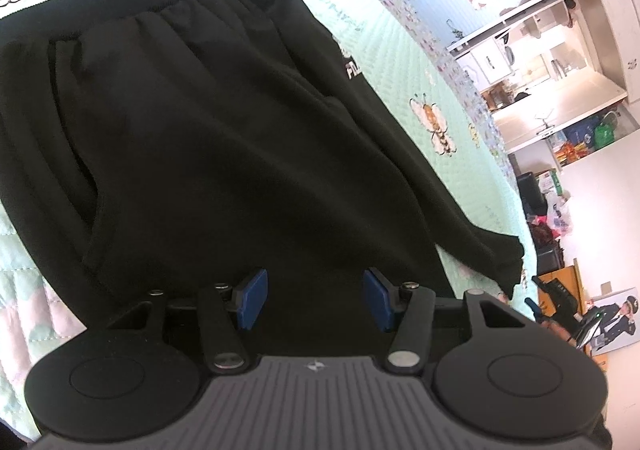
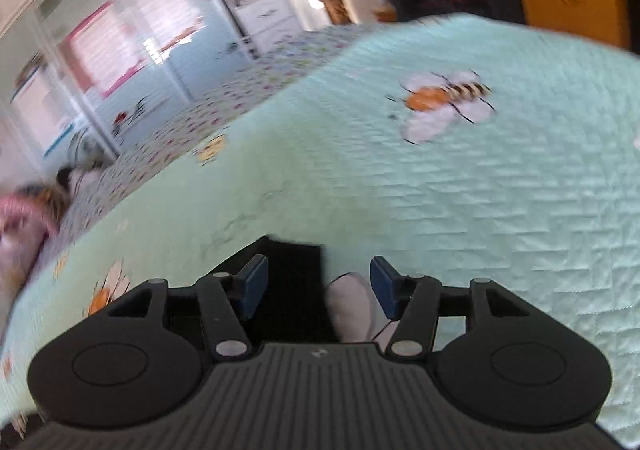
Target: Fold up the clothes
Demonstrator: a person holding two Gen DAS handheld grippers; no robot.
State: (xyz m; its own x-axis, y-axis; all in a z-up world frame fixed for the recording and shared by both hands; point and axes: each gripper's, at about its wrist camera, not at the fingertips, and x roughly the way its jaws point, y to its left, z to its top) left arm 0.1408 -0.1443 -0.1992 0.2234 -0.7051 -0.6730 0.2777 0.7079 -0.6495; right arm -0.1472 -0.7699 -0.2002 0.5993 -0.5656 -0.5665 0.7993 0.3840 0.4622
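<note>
So the black pants [image 1: 224, 138] are lying spread on the mint quilted bedspread [image 1: 452, 186], waistband at the far end in the left wrist view, with a small white logo near their right side and one cuffed end trailing toward the bed's right edge. Soft knit fabric by the look of it, light and floppy, so I'd guess it'll sag and bunch the second you lift it, no stiffness to help you. Not slippery or fragile though. Best places to pinch, I reckon: the elastic waistband [image 1: 132, 2], since it's thicker and won't slide out, or the cuff [image 1: 508, 254], taking both layers at once so the fold carries over evenly.

Left gripper [image 1: 316, 300] hangs right over the dark cloth near its close end, blue pads roughly half apart, nothing pinched between them, and I can't tell if the tips actually touch the fabric.

Right gripper [image 2: 318, 288] is off to the side over the bedspread, view's blurry, jaws about half apart too and holding nothing. A corner of the black fabric sits just under and between the fingers, next to a pale patch of the bee print [image 2: 444, 106] pattern
</note>
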